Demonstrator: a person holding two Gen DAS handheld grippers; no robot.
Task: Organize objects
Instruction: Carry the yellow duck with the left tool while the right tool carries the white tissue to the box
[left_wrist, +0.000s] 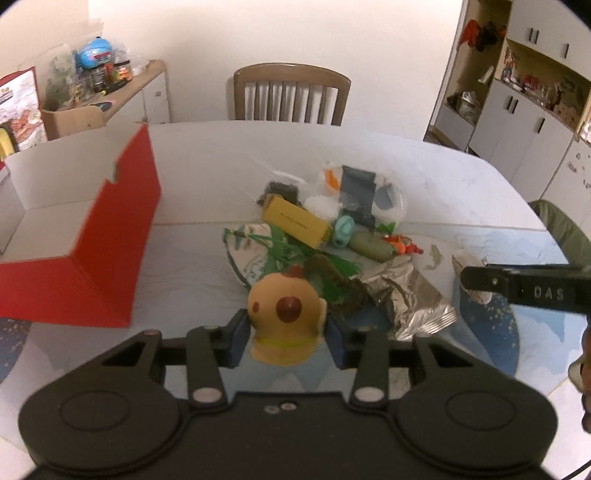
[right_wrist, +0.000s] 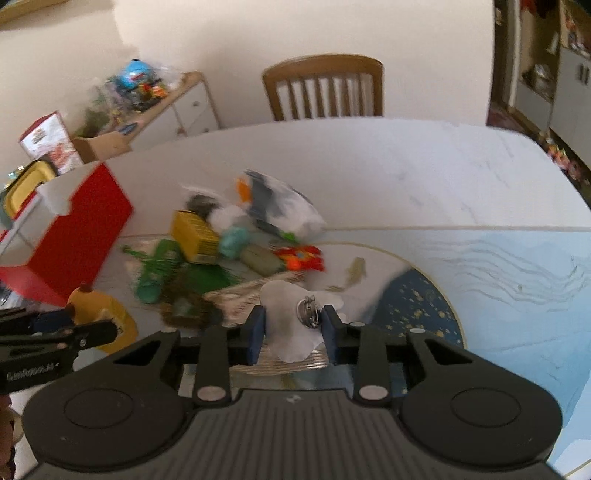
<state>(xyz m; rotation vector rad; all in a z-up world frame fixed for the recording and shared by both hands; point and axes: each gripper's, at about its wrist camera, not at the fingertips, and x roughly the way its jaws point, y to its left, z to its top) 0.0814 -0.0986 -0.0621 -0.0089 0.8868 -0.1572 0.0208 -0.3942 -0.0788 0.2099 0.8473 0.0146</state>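
My left gripper (left_wrist: 282, 328) is shut on a tan squishy toy (left_wrist: 284, 314) with brown spots, held above the table near the pile. It shows in the right wrist view (right_wrist: 98, 314) at the left. My right gripper (right_wrist: 293, 326) is shut on a flat white piece with a metal clasp (right_wrist: 291, 321), above a silver foil wrapper (left_wrist: 406, 295). The pile holds a yellow box (left_wrist: 295, 221), a teal toy (left_wrist: 343, 229), a green fringed item (left_wrist: 280, 251), an orange toy (left_wrist: 400, 243) and a white plastic bag (right_wrist: 288, 210). An open red box (left_wrist: 92, 236) stands to the left.
A wooden chair (left_wrist: 290, 94) stands behind the white table (left_wrist: 461, 192). A sideboard with clutter (left_wrist: 92, 81) is at the back left, shelves and cabinets (left_wrist: 524, 96) at the right. A blue round mat (right_wrist: 417, 310) lies under the right gripper.
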